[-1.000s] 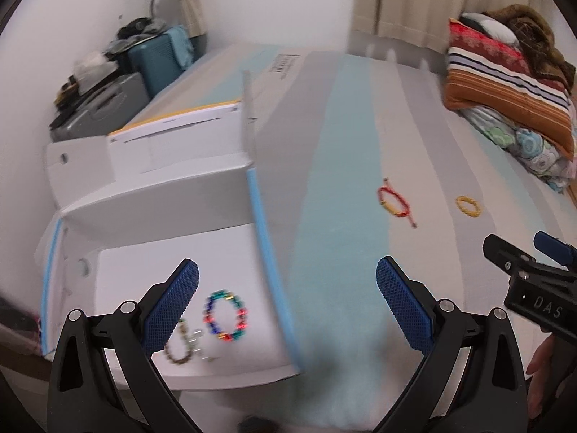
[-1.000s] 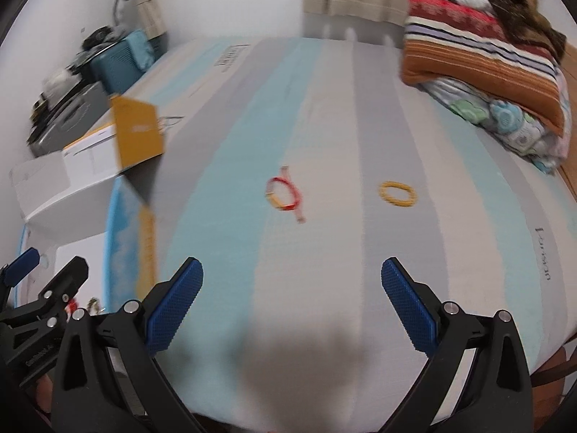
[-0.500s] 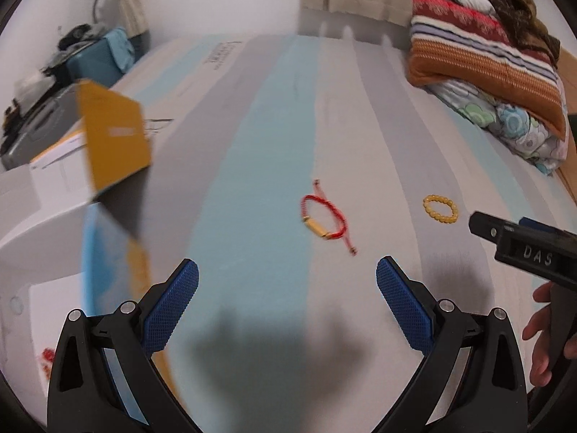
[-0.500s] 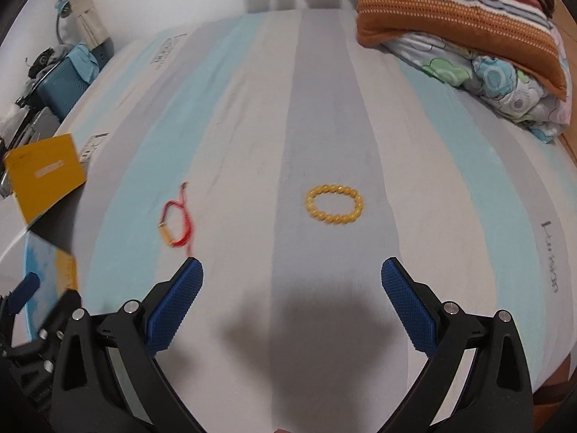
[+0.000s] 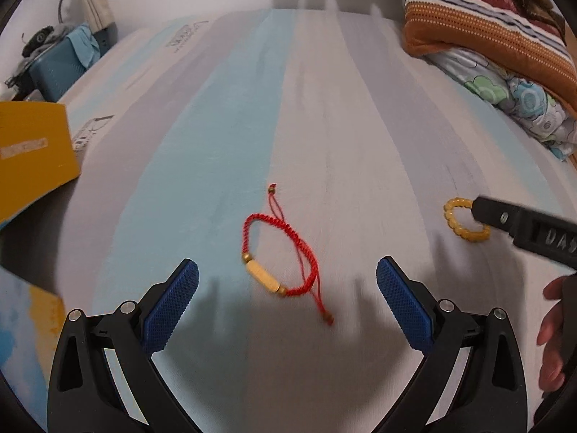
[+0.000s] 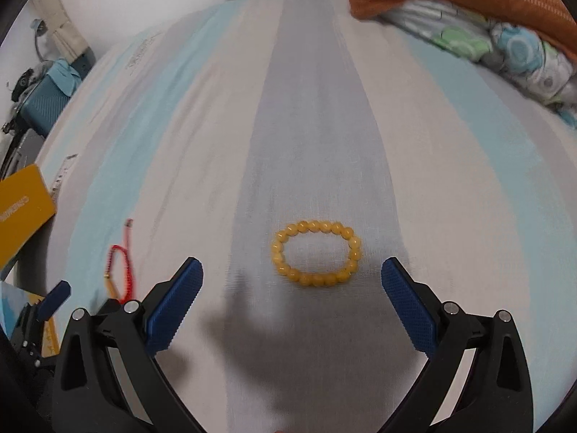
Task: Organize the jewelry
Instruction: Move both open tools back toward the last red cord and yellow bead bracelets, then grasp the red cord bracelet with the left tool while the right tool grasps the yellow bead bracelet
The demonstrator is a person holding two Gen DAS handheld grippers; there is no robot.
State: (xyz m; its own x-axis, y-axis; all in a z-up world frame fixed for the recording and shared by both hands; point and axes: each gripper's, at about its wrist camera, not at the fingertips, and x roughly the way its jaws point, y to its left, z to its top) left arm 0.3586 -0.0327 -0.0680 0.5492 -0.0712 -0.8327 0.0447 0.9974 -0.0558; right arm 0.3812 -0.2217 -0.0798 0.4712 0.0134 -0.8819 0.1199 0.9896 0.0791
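Grippers spread wide, empty — left gripper [image 5: 287, 276] frames red cord bracelet [image 5: 280, 254] between its jaws, right gripper [image 6: 292, 276] the yellow bead bracelet [image 6: 316, 252]. Best grasp: descend squarely, pinch one strand against the bedsheet [image 6: 317, 137].

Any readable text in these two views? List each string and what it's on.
"DAS", last letter cut off by the frame edge: on the right hand-held gripper body, seen from the left wrist view.
Label on the yellow box flap: too blurred to read.
Printed logos on the striped mattress: too blurred to read.
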